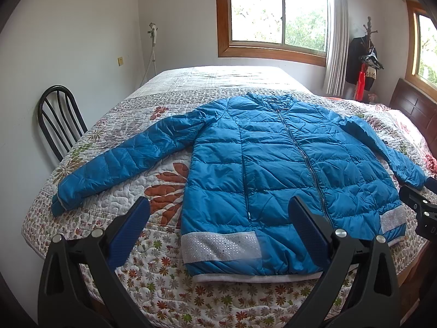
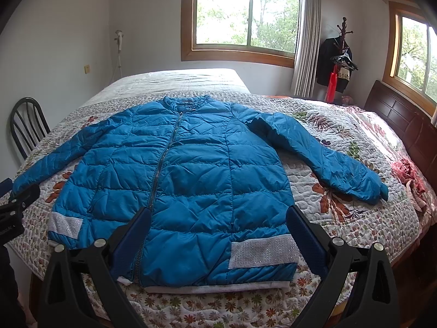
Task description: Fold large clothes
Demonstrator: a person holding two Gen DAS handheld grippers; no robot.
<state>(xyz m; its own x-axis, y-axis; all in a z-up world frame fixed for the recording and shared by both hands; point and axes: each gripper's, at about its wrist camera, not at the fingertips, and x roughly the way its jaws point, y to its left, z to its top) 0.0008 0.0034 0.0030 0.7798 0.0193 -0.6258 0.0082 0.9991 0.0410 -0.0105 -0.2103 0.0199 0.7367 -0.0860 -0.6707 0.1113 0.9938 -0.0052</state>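
Jacket: blue quilted puffer jacket lies front up and zipped on the quilt-covered bed, spread flat, hem toward the cameras, collar toward the window.
Sleeves: left sleeve and right sleeve angle out and down to either side, cuffs resting on the quilt, apart from the body.
Handling: likely light, soft and springy; the shiny shell looks slippery, so a shallow pinch may slide off, and trapped air may make folds spring back.
Hold points: cuffs, shoulder seams and the ribbed grey hem look the firmest places to pinch; the silver sequinned band seems stiffer.
Left gripper: fingers spread wide, holding nothing, hovering over the hem's left part.
Right gripper: fingers likewise spread and empty, above the hem's right part.
Containers: none in sight; no basket or drawer shows.
Stage: judged unstarted, no fold made yet.
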